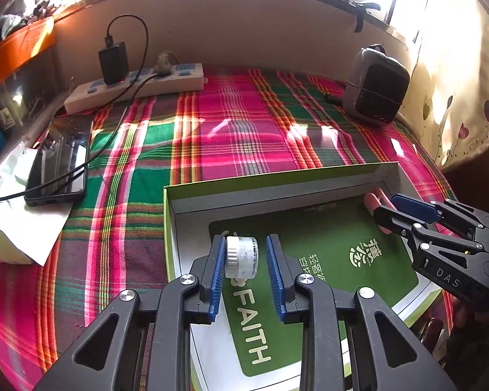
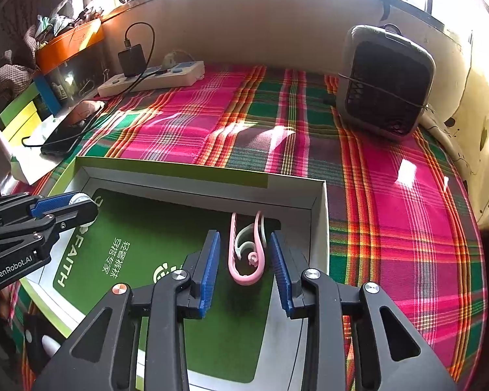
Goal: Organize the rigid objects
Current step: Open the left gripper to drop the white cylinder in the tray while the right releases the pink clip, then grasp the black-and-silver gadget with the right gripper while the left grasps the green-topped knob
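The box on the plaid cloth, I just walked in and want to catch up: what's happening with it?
A person is sorting small items into the open box with two handheld grippers. The left gripper is open around a small white cap-like piece that touches only one finger. The right gripper is open around a pink clip lying in the box.

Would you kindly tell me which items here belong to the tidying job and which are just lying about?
Job in hand:
- open box
- white cap between the left gripper fingers
- pink clip in the box, between the right gripper fingers

Lying about:
- phone
- power strip
- small fan
- plaid cloth
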A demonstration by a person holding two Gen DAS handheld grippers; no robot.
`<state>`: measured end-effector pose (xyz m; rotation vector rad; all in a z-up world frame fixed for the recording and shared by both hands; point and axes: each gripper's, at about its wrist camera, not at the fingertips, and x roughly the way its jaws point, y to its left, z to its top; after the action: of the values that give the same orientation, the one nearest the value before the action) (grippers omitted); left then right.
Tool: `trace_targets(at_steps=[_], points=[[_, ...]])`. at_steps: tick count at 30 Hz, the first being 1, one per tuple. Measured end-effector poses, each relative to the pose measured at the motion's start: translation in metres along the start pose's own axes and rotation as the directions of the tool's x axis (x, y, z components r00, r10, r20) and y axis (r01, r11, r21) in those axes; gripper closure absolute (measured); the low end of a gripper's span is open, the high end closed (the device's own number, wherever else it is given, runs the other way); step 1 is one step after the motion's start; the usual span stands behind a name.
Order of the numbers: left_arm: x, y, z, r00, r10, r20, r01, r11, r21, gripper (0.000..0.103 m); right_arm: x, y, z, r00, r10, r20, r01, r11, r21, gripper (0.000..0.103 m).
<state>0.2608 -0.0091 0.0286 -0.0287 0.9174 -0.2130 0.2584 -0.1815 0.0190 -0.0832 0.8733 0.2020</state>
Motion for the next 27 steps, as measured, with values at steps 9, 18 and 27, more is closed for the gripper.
trace_targets(at_steps=[9,18,27], points=[[-0.034,0.001,-0.009,0.999,-0.012,0.051,0.012,1.0,-0.011,0.077,-0.029,0.002,-0.006,0.998,0.017,0.055,-0.019,0.999,0.027,0.067],[-0.067,0.006,-0.034,0.996,-0.011,0.084,0.013,1.0,-0.028,0.076,-0.064,0.008,-0.025,0.996,0.018,0.092,-0.022,0.999,0.039,0.067],[-0.093,0.011,-0.065,0.994,-0.031,0.106,0.036,0.998,-0.044,0.075,-0.099,0.012,-0.062,0.993,0.013,0.118,-0.02,0.998,0.059,0.062]])
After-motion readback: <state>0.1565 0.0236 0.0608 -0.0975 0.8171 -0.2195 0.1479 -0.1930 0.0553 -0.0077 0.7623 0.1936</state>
